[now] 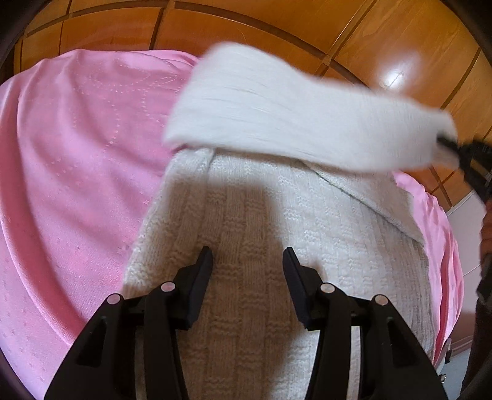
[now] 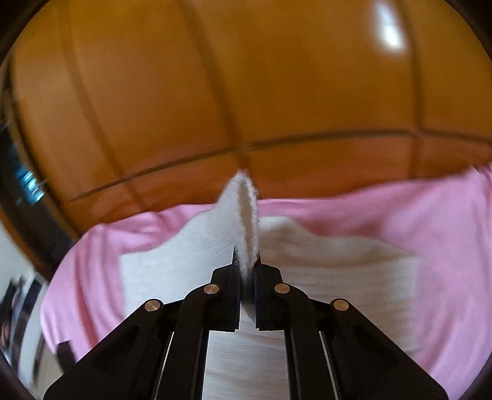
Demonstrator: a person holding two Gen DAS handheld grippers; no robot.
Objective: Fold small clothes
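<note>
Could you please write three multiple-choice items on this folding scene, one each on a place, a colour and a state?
1. Where does the white knitted garment lie?
A. on a wooden floor
B. on the pink bedspread
C. in a basket

2. What colour is the panelled wall behind?
A. grey
B. blue
C. orange-brown wood

3. What is the right gripper doing?
A. pinching a raised sleeve
B. standing open and empty
C. gripping the bedspread

Answers: 1 B, pink cloth shows around the knit. 2 C, warm wood panels fill the background. 3 A, white knit sits clamped between its closed fingers, while the left gripper is open above the garment's body.
</note>
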